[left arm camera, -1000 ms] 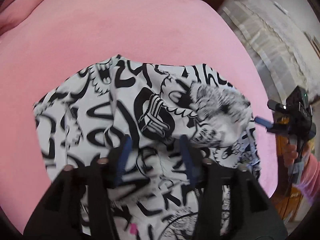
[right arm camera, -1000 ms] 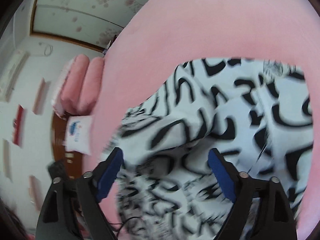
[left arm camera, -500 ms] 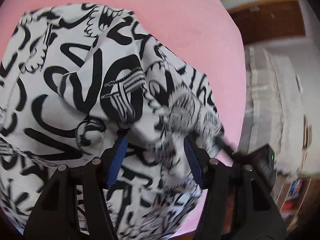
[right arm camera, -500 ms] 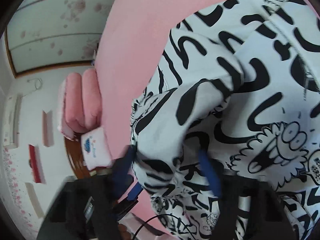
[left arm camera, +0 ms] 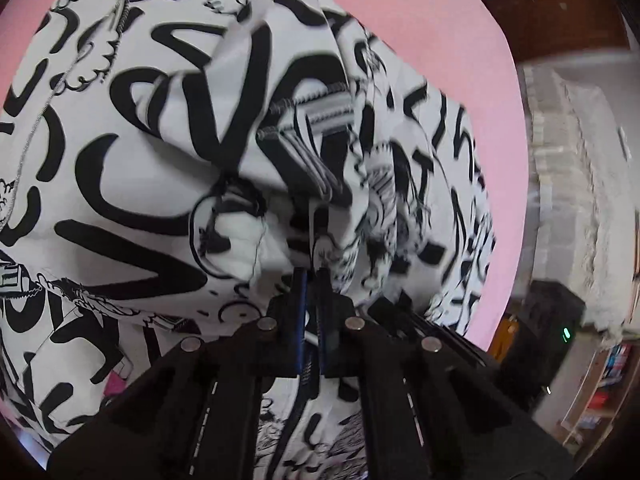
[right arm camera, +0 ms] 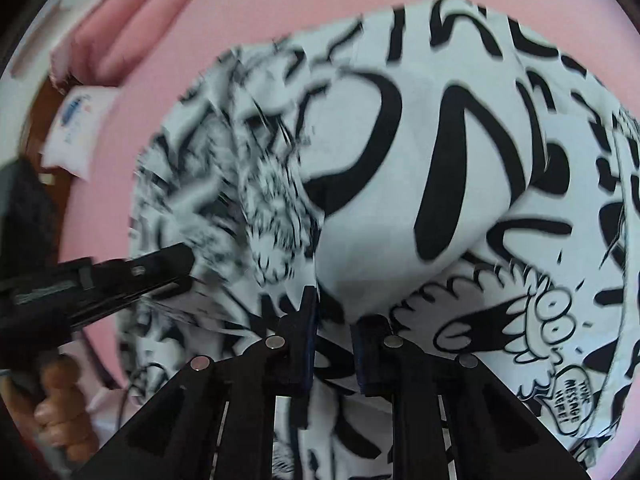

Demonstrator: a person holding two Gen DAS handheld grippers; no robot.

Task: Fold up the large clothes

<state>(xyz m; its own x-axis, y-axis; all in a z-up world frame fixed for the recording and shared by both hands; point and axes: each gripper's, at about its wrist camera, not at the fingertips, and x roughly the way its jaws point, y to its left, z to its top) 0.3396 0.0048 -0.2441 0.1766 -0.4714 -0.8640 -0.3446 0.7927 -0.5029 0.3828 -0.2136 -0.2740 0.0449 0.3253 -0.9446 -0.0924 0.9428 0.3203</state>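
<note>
So there's one garment [left arm camera: 168, 152] here, a big white thing covered in black graffiti-style doodles and lettering, bunched up in a heap on a pink bed [left arm camera: 452, 32] and covering most of it in both views. Two grippers total. The left gripper [left arm camera: 313, 280] has its blue-padded fingers pinched almost together on a gathered ridge of the cloth, with a thin fold running up out of the gap. The right gripper [right arm camera: 334, 320] also has its fingers drawn in close with a puffed-up lump of the fabric sitting right between them, so it looks clamped on the garment too. In the right wrist view you can see the left gripper coming in from the left edge, nose pressed into the crumpled cloth, with the person's hand [right arm camera: 60, 400] wrapped around its handle. Two pink pillows [right arm camera: 132, 24] lie at the far corner of the bed, and a white cushion [right arm camera: 76, 128] with a blue print sits just beside them. The garment is too crumpled to tell which way its long axis runs.
</note>
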